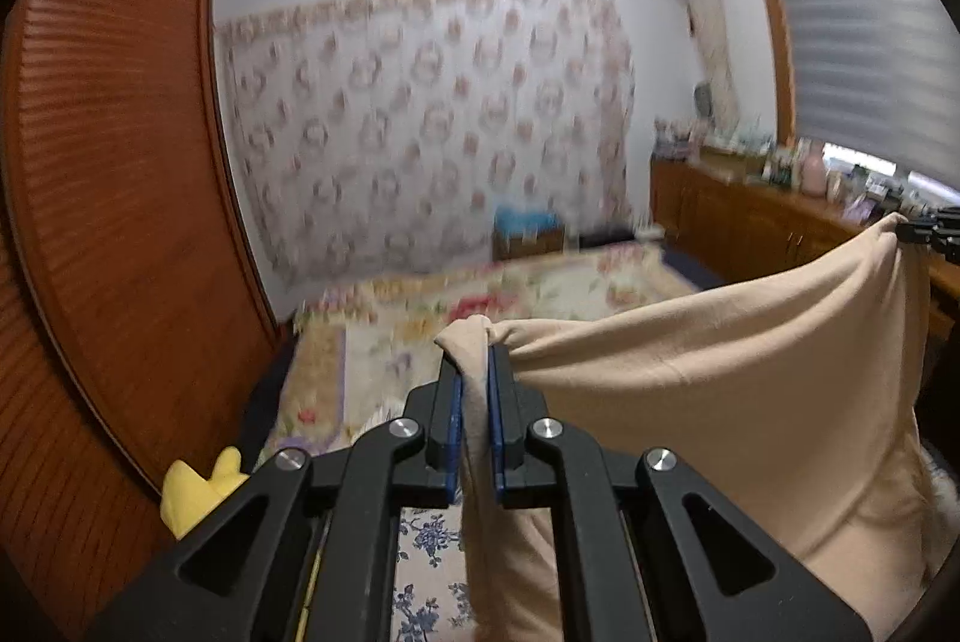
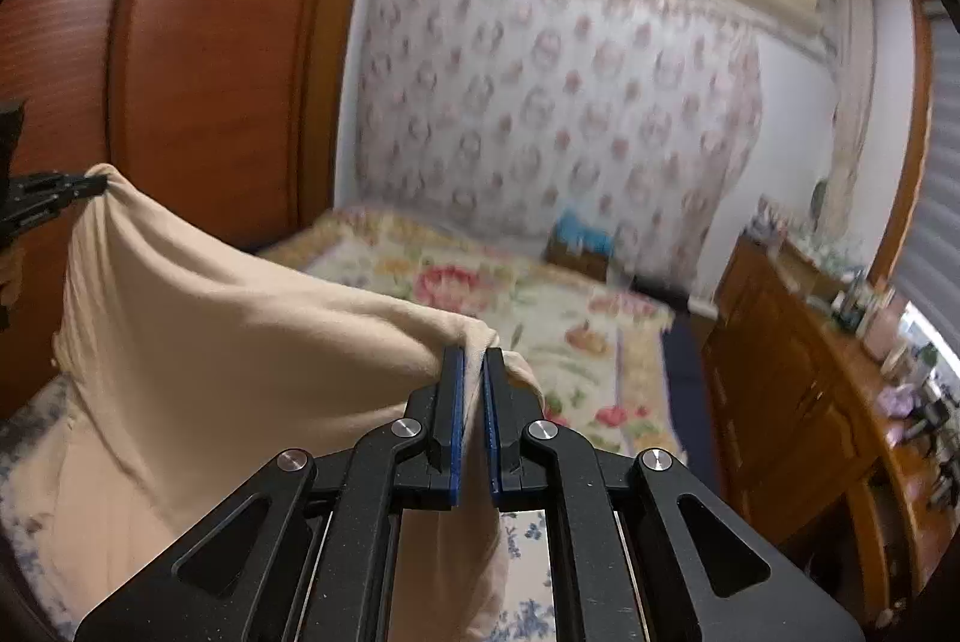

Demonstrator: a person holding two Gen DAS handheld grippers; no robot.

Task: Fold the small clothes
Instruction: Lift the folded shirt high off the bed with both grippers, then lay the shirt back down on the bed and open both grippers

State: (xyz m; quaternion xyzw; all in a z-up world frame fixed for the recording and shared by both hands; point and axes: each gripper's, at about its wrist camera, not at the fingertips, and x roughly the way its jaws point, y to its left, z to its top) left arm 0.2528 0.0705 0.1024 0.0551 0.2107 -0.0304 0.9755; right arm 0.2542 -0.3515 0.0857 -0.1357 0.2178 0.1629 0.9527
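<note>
Left hand-held gripper (image 1: 474, 372): nearest my lens at lower centre, its blue pads pressed together on a bunched corner of the beige garment (image 1: 720, 372).
Right hand-held gripper (image 2: 474, 378): lower centre of its own view, likewise pinching the opposite corner; I saw its tips at the right edge of the left view.
Garment: hung in the air between both grips, its top edge sagging, its body draping down out of frame.
Why held so: I judged the two-corner hold was meant to spread the cloth flat before laying it out.
Landing spot: blue-flowered sheet (image 2: 528, 534) showed directly below; the floral bed (image 2: 480, 294) lay beyond, mid-frame.
Clarity: background was blurred, so I could not tell seams or sleeves.
Risk: I judged a slack top edge could wrinkle on landing.
</note>
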